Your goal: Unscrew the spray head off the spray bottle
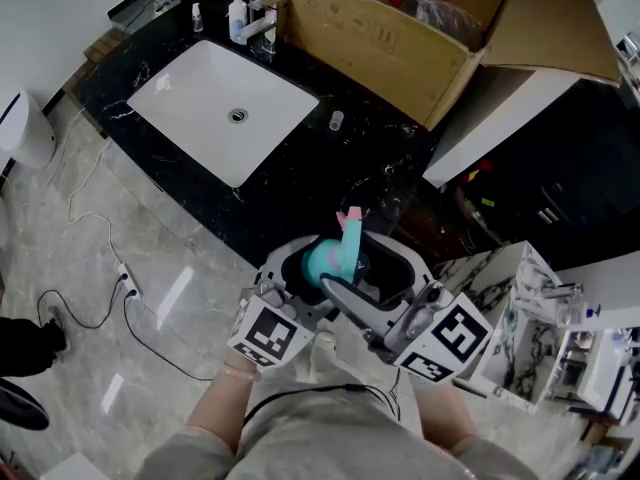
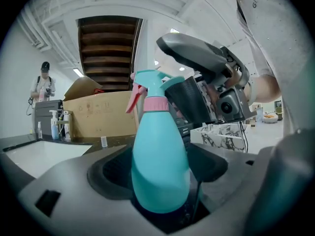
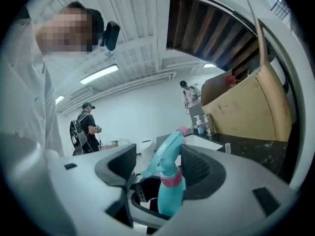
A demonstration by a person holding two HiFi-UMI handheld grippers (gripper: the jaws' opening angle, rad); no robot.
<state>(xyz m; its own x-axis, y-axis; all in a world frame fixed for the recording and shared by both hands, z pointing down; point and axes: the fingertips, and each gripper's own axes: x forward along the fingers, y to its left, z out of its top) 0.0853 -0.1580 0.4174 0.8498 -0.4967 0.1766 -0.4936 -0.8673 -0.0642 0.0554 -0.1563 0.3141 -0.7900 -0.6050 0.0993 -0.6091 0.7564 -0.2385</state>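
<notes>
a person standing at the edge of a black marble desk (image 1: 330, 183), short of its white sink (image 1: 215, 103) and an open cardboard box (image 1: 400, 48), works on a teal spray bottle (image 1: 325, 260) held up in the air between two hand-held tools. the left claw (image 2: 160, 181) is pinching the bottle's rounded body low down and keeps it upright, clear of the desk. the right claw (image 3: 157, 168) comes in from the other side with its jaws spread wide. they stand to either side of the spray head (image 3: 170, 146) with a gap on each side, and neither pad presses on it.

the task looks unfinished. the spray head, with its pink trigger and nozzle tip, is still on the bottle. the pink collar (image 2: 156, 103) sits flush on the neck with no gap under it in the left gripper view. whether the collar has been loosened at all cannot be told from these views.

judging by this, the bottle is braced and ready. what remains is for the right claw to close on the head or collar, turn it as many times as the thread needs, and lift the head with its dip tube free of the bottle.
</notes>
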